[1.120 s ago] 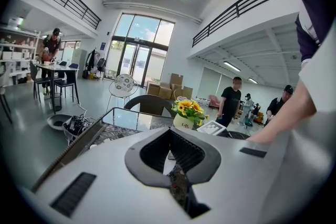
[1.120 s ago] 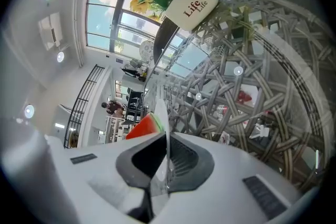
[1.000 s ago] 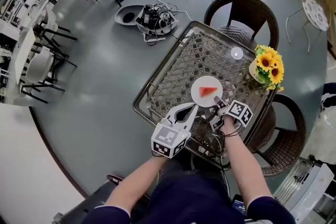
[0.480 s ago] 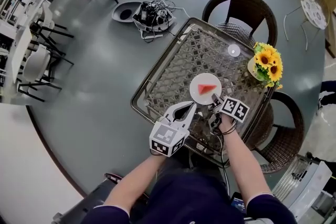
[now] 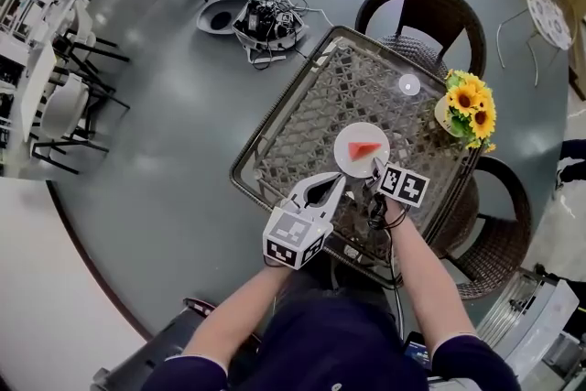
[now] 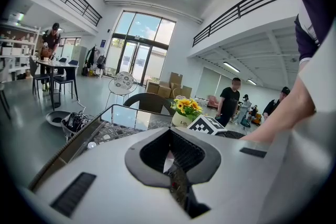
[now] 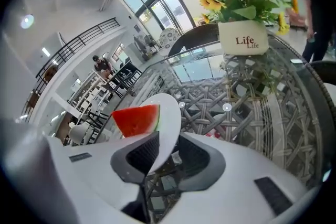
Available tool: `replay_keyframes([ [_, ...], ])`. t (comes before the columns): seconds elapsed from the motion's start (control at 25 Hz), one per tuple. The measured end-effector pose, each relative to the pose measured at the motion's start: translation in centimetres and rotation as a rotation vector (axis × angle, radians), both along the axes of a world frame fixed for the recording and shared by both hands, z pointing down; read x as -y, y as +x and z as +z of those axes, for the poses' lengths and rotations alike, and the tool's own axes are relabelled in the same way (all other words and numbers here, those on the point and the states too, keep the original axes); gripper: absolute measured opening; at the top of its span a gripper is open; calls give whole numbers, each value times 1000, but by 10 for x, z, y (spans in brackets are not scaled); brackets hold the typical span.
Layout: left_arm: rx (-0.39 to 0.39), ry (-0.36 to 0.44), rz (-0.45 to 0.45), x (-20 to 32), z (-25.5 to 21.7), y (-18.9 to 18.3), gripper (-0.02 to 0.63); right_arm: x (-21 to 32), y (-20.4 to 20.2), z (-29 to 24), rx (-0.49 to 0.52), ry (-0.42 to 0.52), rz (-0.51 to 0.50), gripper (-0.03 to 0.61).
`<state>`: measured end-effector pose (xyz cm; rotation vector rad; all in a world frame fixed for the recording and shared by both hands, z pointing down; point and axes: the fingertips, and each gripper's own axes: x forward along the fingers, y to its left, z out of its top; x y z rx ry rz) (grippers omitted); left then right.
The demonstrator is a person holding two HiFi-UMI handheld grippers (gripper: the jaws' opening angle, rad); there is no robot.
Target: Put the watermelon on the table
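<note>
A red watermelon wedge [image 5: 365,148] [image 7: 136,119] lies on a white plate [image 5: 348,158] [image 7: 169,107], which rests on the woven, glass-topped table [image 5: 293,119]. My right gripper [image 5: 375,167] [image 7: 157,150] is at the plate's near edge. Its jaws are opening, with the plate's rim between them and a gap beside it. My left gripper [image 5: 341,183] [image 6: 169,136] sits just left of the plate over the table's near side. It is shut with nothing in it.
A white pot of sunflowers [image 5: 467,114] [image 7: 243,36] stands at the table's right edge, and a small white disc [image 5: 409,85] lies farther back. Dark wicker chairs [image 5: 426,18] surround the table. A pile of cables [image 5: 265,25] lies on the floor at the far left.
My right gripper has rolled at the plate's edge, so its marker cube now faces differently. The left gripper has kept still.
</note>
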<state>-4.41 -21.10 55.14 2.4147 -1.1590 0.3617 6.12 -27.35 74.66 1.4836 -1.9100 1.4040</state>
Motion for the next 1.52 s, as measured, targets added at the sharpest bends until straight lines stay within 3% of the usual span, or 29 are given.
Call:
replay_keyframes([
  [0.48, -5, 2, 10, -2, -1, 3, 5, 0, 8, -6, -192, 29, -97, 112],
  [0.72, -5, 7, 15, -4, -5, 7, 5, 0, 29, -34, -188, 92, -72, 110],
  [0.8, -7, 10, 9, -6, -7, 9, 5, -1, 35, -51, -181, 145, -72, 83],
  [0.88, -11, 12, -4, -9, -9, 11, 5, -3, 37, -68, -183, 205, -88, 6],
  [1.52, -29, 102, 32, -33, -61, 44, 5, -42, 11, -240, -90, 671, -272, 3],
])
